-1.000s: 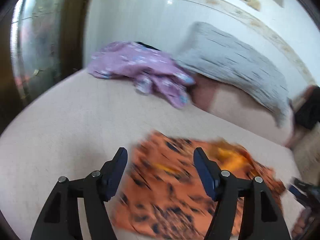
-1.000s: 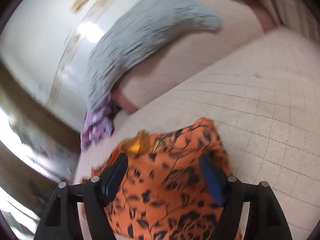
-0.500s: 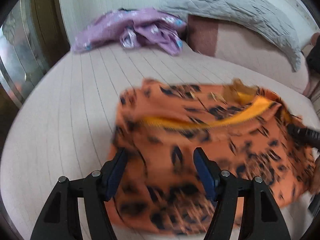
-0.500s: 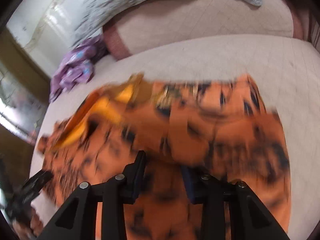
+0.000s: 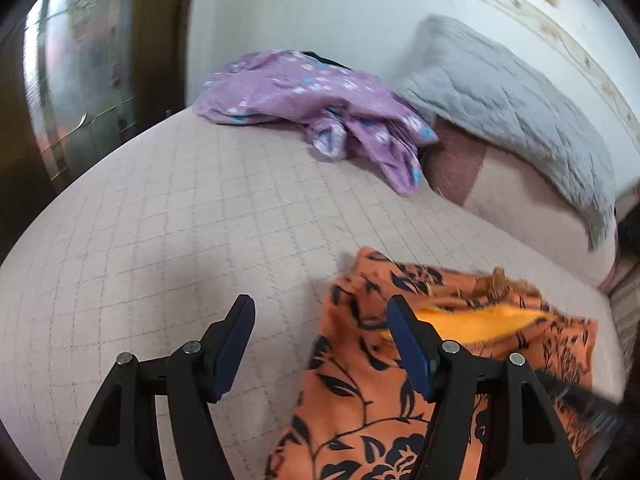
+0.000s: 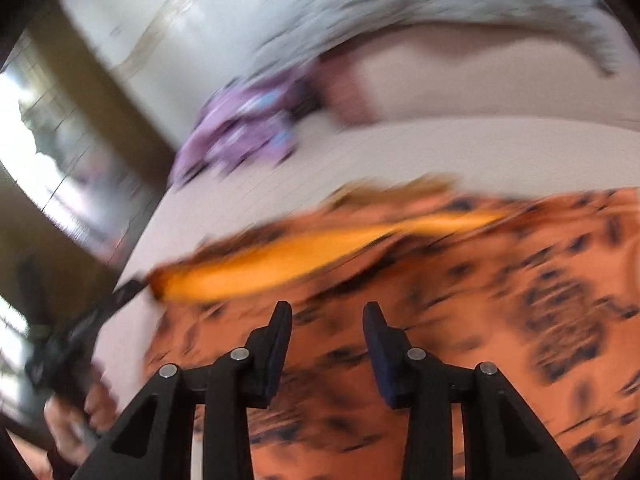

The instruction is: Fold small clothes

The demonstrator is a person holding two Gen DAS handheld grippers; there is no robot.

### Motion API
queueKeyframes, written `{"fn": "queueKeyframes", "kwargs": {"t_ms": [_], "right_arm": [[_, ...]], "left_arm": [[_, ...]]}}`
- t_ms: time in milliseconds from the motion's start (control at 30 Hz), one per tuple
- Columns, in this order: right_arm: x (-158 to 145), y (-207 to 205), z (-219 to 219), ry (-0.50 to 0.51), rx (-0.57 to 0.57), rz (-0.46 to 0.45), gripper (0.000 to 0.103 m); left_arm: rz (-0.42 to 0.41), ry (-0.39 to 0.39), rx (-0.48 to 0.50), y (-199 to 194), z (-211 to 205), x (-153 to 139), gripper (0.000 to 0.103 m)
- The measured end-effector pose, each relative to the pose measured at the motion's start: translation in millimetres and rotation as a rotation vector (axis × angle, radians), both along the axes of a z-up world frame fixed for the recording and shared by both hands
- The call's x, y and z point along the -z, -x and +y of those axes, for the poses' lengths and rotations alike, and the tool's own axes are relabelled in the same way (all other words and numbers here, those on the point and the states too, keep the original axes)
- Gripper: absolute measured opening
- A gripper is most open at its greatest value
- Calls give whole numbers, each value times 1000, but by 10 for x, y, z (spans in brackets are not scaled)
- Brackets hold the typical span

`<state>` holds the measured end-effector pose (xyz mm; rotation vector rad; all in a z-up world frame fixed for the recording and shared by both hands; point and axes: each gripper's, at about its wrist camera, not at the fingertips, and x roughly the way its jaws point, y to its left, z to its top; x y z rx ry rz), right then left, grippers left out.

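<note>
An orange garment with a black flower print (image 5: 360, 392) lies spread on the bed, its yellow inside (image 5: 472, 320) showing at the top edge. My left gripper (image 5: 320, 304) hangs open just off the garment's left edge, bare bed between its fingers and its right finger over the cloth. In the blurred right wrist view the garment (image 6: 480, 280) fills the lower half. My right gripper (image 6: 327, 308) hovers over it with its jaws opening, no cloth pinched between them. The left gripper (image 6: 80, 328) and the hand that holds it (image 6: 68, 412) show at the lower left.
A crumpled purple garment (image 5: 320, 96) lies at the far side of the beige checked bed (image 5: 160, 220). A grey quilt (image 5: 500, 96) lies over a pink bolster against the white wall. A dark wooden frame with glass (image 5: 80, 80) stands to the left.
The left gripper has swung left, so the orange garment now lies at its right. The right gripper's jaws have narrowed from wide, and it has slid across the garment.
</note>
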<state>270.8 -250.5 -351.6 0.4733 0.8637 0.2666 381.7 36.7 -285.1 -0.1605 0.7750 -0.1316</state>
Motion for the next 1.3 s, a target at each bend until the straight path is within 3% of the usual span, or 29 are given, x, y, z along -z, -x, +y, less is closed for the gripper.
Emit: {"fn": "queueKeyframes", "kwargs": {"t_ms": [133, 200, 300, 467, 633, 833, 1067, 1300], "right_arm": [[196, -173, 547, 66, -110, 73, 41], [234, -314, 697, 95, -110, 70, 41], [167, -594, 729, 86, -56, 49, 41], [2, -1048, 485, 22, 121, 1, 41], [-177, -1000, 176, -39, 222, -58, 42], [-154, -398, -286, 22, 235, -32, 42], [-28, 787, -977, 103, 330, 32, 41], [130, 1520, -1392, 74, 414, 83, 42]], "left_arm": [[-7, 41, -69, -4, 247, -76, 69], [2, 67, -101, -24, 363, -84, 69], [23, 78, -118, -81, 454, -56, 69], [76, 33, -105, -166, 429, 50, 69], [125, -27, -31, -204, 207, 161, 69], [98, -129, 52, -53, -121, 200, 69], [50, -257, 223, 318, -692, 311, 70], [115, -315, 267, 463, -980, 588, 71]]}}
